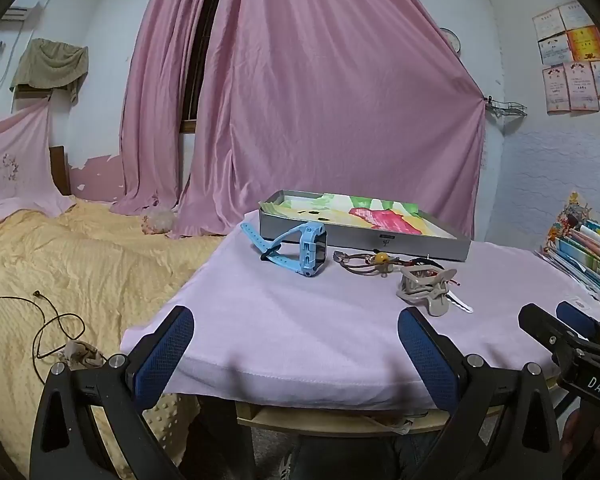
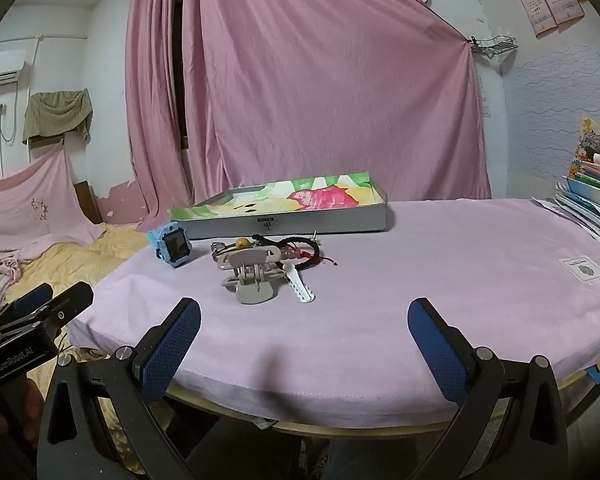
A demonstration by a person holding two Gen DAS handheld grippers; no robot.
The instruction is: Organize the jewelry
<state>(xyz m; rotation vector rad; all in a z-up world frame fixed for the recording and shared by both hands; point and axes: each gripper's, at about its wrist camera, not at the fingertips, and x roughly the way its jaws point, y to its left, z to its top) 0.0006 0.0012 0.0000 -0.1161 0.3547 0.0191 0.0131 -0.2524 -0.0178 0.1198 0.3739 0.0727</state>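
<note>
Jaws spread wide and gripping nothing, the left gripper (image 1: 296, 344) and right gripper (image 2: 304, 336) are hovering at the table's near edge, seemingly lining up on the blue watch (image 1: 306, 250), bracelets (image 2: 300, 250) and hair claw (image 2: 252, 276) lying just before the tray (image 2: 324, 220).
</note>
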